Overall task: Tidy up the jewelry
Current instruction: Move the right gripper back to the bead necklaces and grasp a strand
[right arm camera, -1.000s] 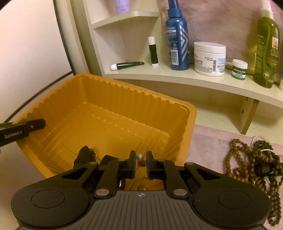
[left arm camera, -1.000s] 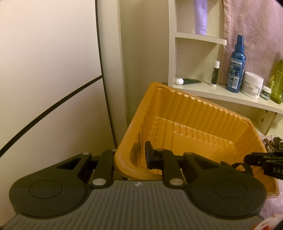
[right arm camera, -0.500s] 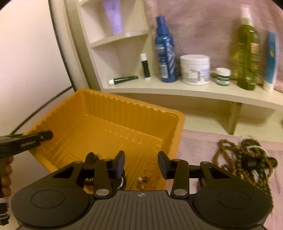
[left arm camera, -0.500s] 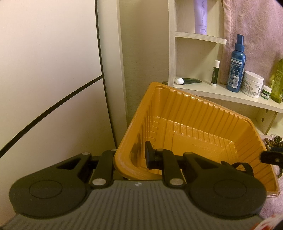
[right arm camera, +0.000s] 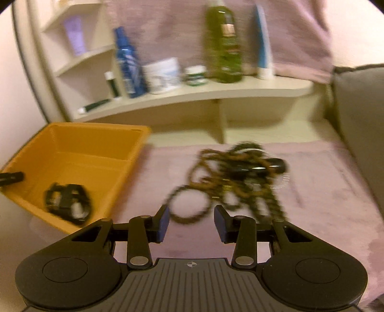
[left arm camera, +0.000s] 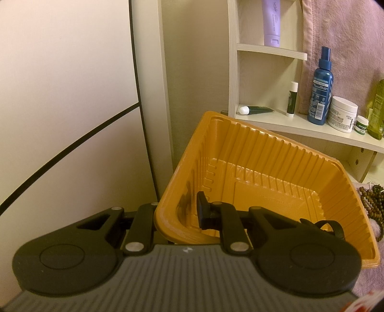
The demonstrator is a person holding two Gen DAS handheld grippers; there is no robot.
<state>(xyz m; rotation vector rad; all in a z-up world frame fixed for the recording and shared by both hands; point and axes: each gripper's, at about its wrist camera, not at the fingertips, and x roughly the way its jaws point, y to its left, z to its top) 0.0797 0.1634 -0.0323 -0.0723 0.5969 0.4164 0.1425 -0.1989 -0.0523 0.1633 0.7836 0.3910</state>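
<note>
My left gripper (left arm camera: 177,214) is shut on the near left wall of an orange ribbed plastic tray (left arm camera: 264,153), one finger inside and one outside, and holds it tilted. The tray also shows in the right wrist view (right arm camera: 134,144), with a black watch-like piece (right arm camera: 68,204) lying in it. My right gripper (right arm camera: 191,222) is open and empty, low over the pink cloth (right arm camera: 324,196). Just ahead of it lies a tangled pile of brown and green bead strands (right arm camera: 230,172), blurred by motion. A part of the pile shows at the right edge of the left wrist view (left arm camera: 374,199).
A pale shelf unit (right arm camera: 192,96) stands behind with a blue spray bottle (left arm camera: 320,86), a white cream jar (left arm camera: 342,114), a green bottle (right arm camera: 224,43), a lip balm (left arm camera: 291,99) and a purple tube (left arm camera: 271,21). A grey cushion (right arm camera: 360,120) is at the right.
My right gripper opened, left small pieces in the tray, and swung right out of the tray toward the bead pile. My left gripper has kept its hold on the tray.
</note>
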